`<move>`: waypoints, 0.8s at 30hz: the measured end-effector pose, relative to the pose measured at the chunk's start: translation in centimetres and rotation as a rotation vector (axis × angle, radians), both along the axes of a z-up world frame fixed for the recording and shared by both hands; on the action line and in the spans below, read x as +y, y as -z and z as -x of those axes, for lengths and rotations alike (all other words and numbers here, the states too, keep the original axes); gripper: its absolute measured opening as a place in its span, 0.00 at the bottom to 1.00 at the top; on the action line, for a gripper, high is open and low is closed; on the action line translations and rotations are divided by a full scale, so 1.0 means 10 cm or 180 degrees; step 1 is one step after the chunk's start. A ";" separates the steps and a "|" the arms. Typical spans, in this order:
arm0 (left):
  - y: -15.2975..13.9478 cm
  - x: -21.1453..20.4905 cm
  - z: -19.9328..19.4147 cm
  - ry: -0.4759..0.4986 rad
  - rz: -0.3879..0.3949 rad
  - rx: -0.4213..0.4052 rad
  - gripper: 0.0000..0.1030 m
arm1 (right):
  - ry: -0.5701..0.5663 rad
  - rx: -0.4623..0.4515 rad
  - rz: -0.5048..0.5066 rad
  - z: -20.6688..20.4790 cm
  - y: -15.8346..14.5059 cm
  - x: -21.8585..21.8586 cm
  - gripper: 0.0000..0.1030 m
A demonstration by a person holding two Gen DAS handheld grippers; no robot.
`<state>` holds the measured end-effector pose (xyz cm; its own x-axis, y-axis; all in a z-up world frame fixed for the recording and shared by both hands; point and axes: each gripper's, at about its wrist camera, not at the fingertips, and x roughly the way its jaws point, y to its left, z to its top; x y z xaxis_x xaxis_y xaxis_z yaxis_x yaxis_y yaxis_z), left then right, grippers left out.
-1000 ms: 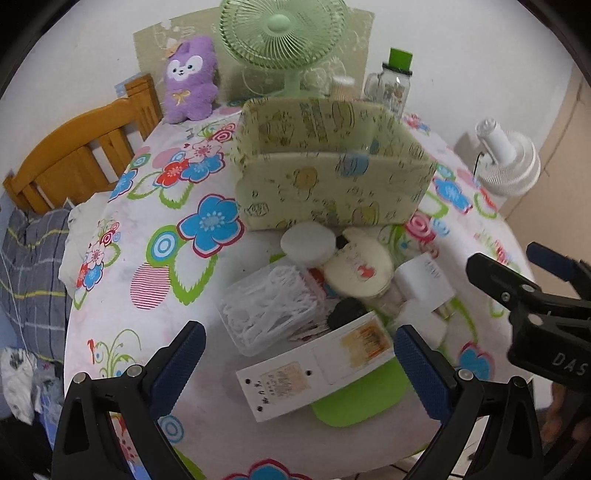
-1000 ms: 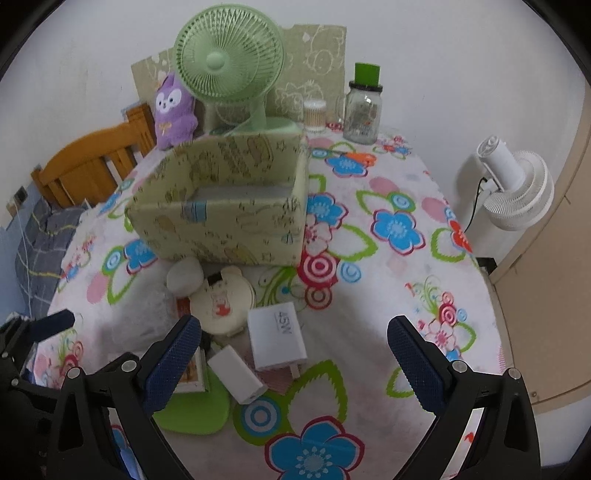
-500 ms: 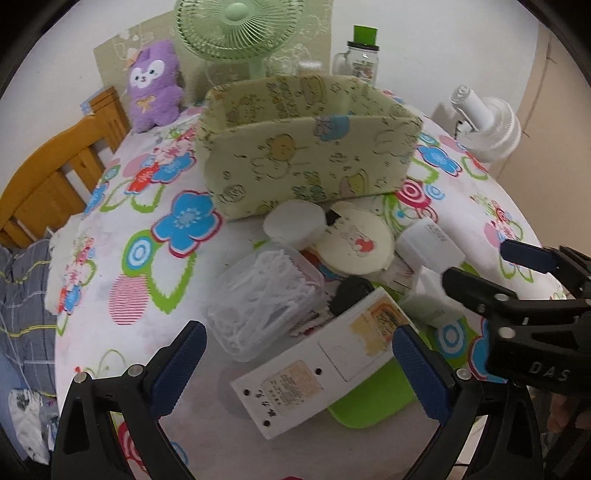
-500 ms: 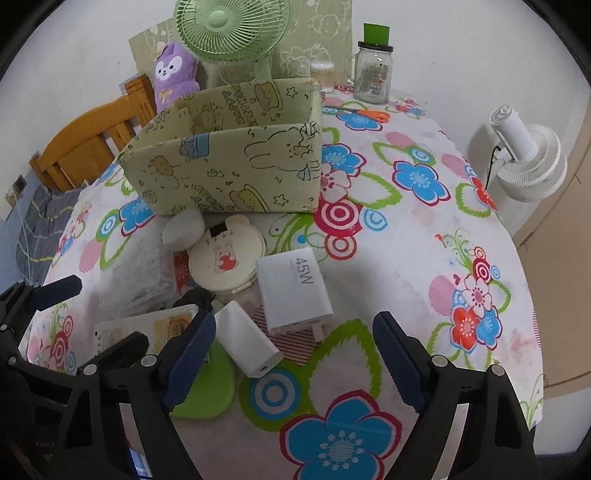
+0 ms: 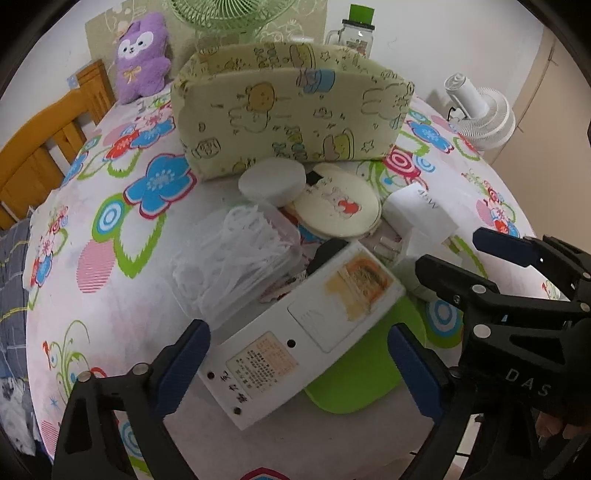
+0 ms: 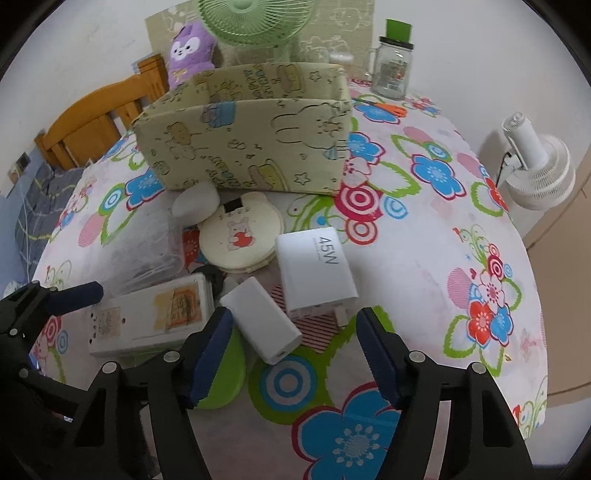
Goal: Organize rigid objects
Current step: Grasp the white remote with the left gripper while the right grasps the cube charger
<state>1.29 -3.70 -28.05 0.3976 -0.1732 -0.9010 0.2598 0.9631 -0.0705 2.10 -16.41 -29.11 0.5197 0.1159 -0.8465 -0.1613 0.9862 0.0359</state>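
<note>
A pile of small objects lies in front of a yellow-green fabric box point(image 5: 291, 110) point(image 6: 251, 144). My left gripper point(image 5: 299, 354) is open, its fingers on either side of a long white device point(image 5: 303, 328) that rests on a green pad point(image 5: 365, 376). My right gripper point(image 6: 291, 350) is open around the near end of a small white charger point(image 6: 262, 319). Beside it lies a 45W white adapter point(image 6: 316, 271), a round bear-print case point(image 6: 240, 240), a white round lid point(image 6: 195, 203) and a clear box of floss picks point(image 5: 232, 258).
A green fan point(image 6: 255, 22), purple plush point(image 6: 190, 48) and glass jar point(image 6: 393, 62) stand behind the box. Orange scissors point(image 6: 384, 107) lie at the back right. A wooden chair point(image 5: 48, 136) is at the left, a white fan point(image 6: 535, 166) off the right edge.
Both grippers have moved down and closer to the pile. The left now straddles the long white device and the right straddles the small white charger.
</note>
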 end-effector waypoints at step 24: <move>0.00 -0.08 -0.13 -0.0044 0.0049 0.0078 0.47 | 0.0063 0.0140 -0.0358 -0.07 -0.03 0.09 0.27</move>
